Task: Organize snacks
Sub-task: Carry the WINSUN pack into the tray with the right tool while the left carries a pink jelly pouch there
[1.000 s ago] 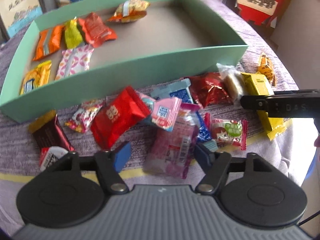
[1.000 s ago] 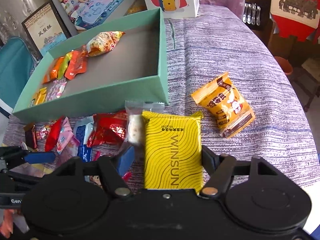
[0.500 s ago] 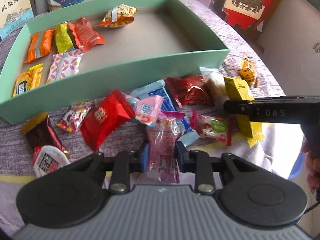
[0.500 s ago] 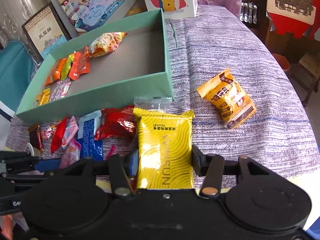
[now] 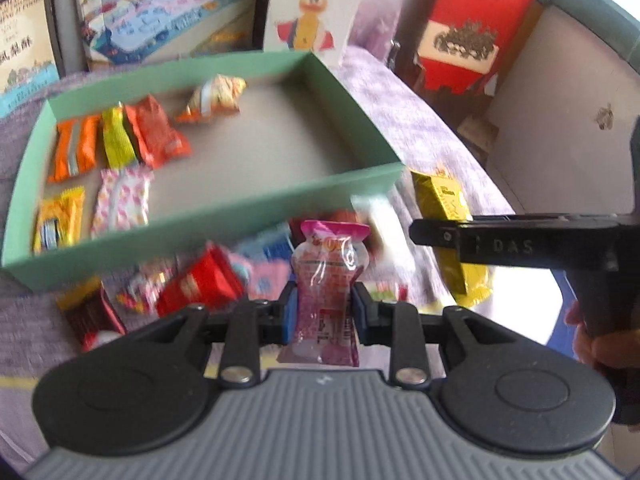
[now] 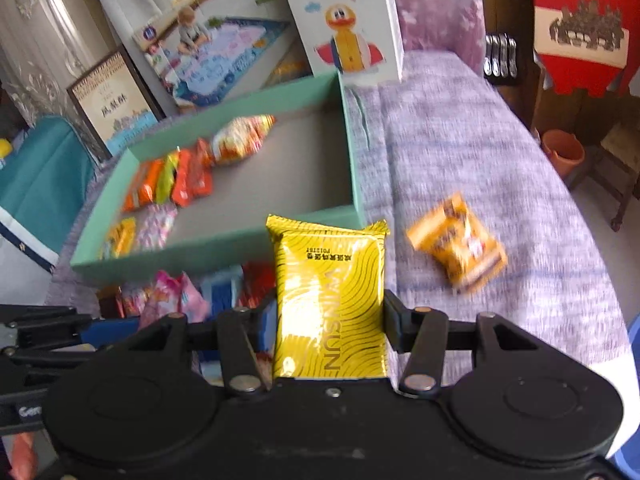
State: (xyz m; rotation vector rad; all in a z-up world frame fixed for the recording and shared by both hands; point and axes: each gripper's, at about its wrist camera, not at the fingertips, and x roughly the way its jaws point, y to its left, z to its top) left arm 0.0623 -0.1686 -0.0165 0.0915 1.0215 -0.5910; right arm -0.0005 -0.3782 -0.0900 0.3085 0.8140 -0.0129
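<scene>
My left gripper (image 5: 325, 314) is shut on a pink see-through pouch (image 5: 328, 276), held off the table in front of the green box (image 5: 224, 216). My right gripper (image 6: 330, 330) is shut on a yellow WINSUN packet (image 6: 328, 292), also lifted; the same yellow packet (image 5: 444, 204) shows in the left wrist view past the right gripper's arm. The box (image 6: 216, 248) holds several snacks along its left side. Loose snacks (image 5: 200, 284) lie on the cloth before the box's near wall. An orange packet (image 6: 458, 248) lies alone to the right.
A purple cloth (image 6: 460, 152) covers the table. Picture boxes (image 6: 344, 16) stand behind the green box. A red box (image 5: 472, 28) stands beyond the table's right edge. A hand (image 5: 592, 344) grips the right gripper's handle.
Both grippers closed on their packets, the left on the pink pouch, the right on the yellow packet, then rose with them off the cloth.
</scene>
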